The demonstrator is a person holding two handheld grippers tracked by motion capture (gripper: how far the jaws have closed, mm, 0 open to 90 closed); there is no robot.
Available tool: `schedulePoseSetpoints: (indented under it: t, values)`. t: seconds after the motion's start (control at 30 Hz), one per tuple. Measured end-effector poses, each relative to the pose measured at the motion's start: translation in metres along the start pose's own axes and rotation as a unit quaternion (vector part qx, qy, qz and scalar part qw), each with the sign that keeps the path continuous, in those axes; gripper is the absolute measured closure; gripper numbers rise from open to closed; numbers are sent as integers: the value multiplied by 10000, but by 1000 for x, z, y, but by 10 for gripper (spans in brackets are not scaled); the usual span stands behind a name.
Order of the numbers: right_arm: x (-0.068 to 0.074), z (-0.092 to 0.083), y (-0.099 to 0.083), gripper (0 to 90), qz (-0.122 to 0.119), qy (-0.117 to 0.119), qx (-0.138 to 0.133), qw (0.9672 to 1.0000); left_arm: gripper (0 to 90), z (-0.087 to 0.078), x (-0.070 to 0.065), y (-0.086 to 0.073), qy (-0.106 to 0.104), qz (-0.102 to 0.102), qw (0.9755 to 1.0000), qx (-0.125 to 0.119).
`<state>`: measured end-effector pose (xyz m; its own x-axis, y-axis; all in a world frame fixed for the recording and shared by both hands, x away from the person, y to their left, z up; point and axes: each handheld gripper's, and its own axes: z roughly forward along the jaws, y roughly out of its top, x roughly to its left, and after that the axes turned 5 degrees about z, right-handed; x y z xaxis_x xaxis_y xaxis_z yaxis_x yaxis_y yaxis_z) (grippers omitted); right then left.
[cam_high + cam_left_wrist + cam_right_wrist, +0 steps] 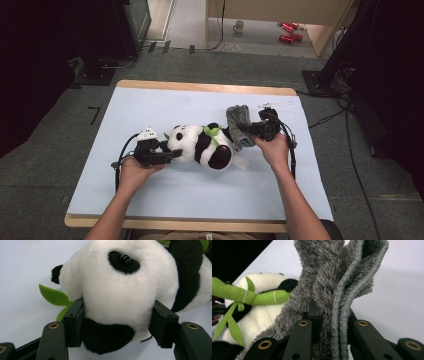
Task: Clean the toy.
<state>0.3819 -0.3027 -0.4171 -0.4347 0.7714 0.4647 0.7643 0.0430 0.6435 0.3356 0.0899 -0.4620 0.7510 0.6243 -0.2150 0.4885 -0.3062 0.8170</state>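
Two grippers at plush panda (202, 145) mid-counter (150, 195) | left gripper (167, 156): jaws clamped on panda's head | right gripper (250, 131): jaws pinching grey cloth (239, 125), touching panda's far end

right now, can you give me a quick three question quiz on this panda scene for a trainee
1. True or false: the left gripper is clamped on the panda plush toy's head.
2. What does the right gripper hold? A) the green bamboo stalk B) the grey fuzzy cloth C) a mug
3. Fill in: the toy lies on its ____ on the white table cover.

Key: 1 true, its pads press the white head from both sides. 2 B, its jaws pinch the folded cloth at the toy's lower end. 3 side.
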Motion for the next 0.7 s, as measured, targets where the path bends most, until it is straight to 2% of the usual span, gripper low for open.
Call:
schedulePoseSetpoints:
  t: [0.03,0.07,0.1,0.13,0.17,0.27,0.3,0.43,0.5,0.53,0.6,0.63,0.7]
  values:
    - [0,0,0,779,0,0,0,10000,379,0,0,0,0,0,10000,0]
    - [-3,-3,-3,780,-41,-177,68,9998,379,0,1,0,-16,-28,10000,-1]
    - [-3,-3,-3,780,-41,-177,68,9998,379,0,2,1,-37,-72,10000,-1]
    - [-9,-7,-8,782,39,-292,175,9994,378,1,4,3,-68,-112,9999,11]
    - [-9,-7,-8,782,39,-292,175,9994,377,1,4,3,-68,-112,9999,11]
    - [-21,-13,-14,784,257,-444,292,9983,374,1,7,5,-107,-114,9999,37]
    - [-26,-20,-17,784,325,-507,267,9978,374,2,7,6,-119,-111,9998,61]
    - [-28,-31,-16,784,385,-472,61,9981,373,2,8,7,-132,-139,9998,52]
    - [-25,-38,-14,784,377,-383,-104,9985,372,3,9,7,-130,-154,9998,28]
    - [-18,-42,-10,783,290,-308,-213,9989,371,3,8,7,-123,-151,9998,13]
    - [-9,-44,-5,783,146,-263,-277,9992,370,3,8,7,-112,-135,9998,7]
    - [-9,-44,-5,783,146,-263,-277,9992,371,3,8,7,-112,-135,9998,7]
    - [5,-43,2,783,-60,-161,-355,9992,370,3,7,8,-84,-111,9999,16]
